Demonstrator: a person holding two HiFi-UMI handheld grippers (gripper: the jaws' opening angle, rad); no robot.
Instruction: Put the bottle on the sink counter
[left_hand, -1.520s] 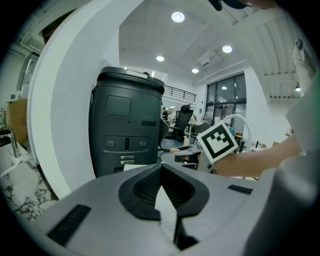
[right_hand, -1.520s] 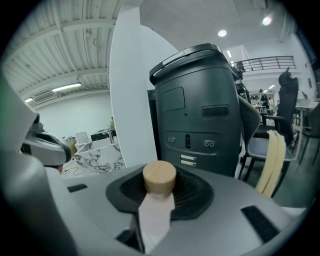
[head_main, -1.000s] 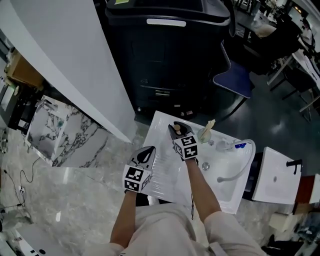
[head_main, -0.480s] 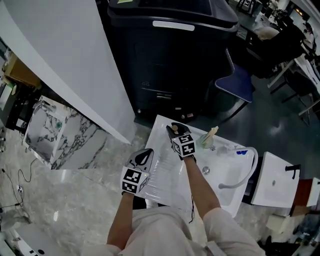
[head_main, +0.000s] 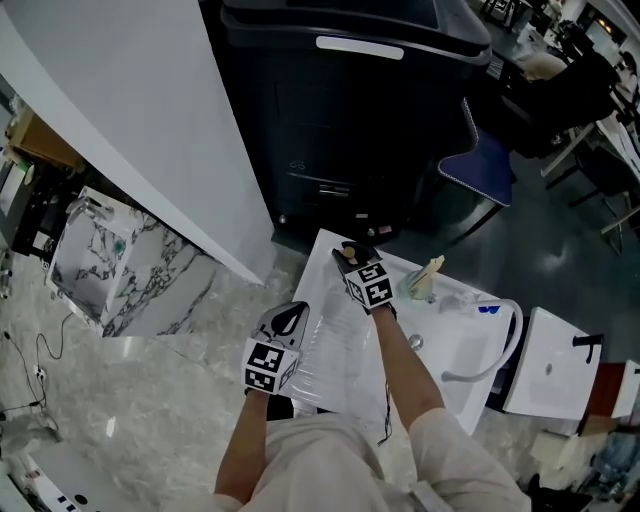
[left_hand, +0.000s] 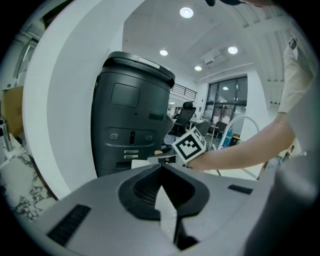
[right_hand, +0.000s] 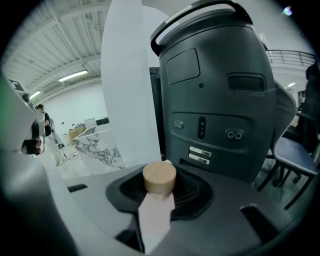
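**Head view:** the right gripper (head_main: 349, 253) holds the bottle (head_main: 349, 258) over the far end of the glossy white counter (head_main: 325, 365). A thin curved faucet (head_main: 518, 325) arcs over the basin to the right. The left gripper (head_main: 291, 316) hangs at the counter's left edge. A tall, dark, rounded bin (head_main: 340, 110) stands beyond.

**Left gripper view:** the ribbed black pads meet, so the jaws are closed with nothing between them.

**Right gripper view:** the jaws clamp the bottle's pale, matte body. Its round wooden cap (right_hand: 159, 177) stands clear above the pads.
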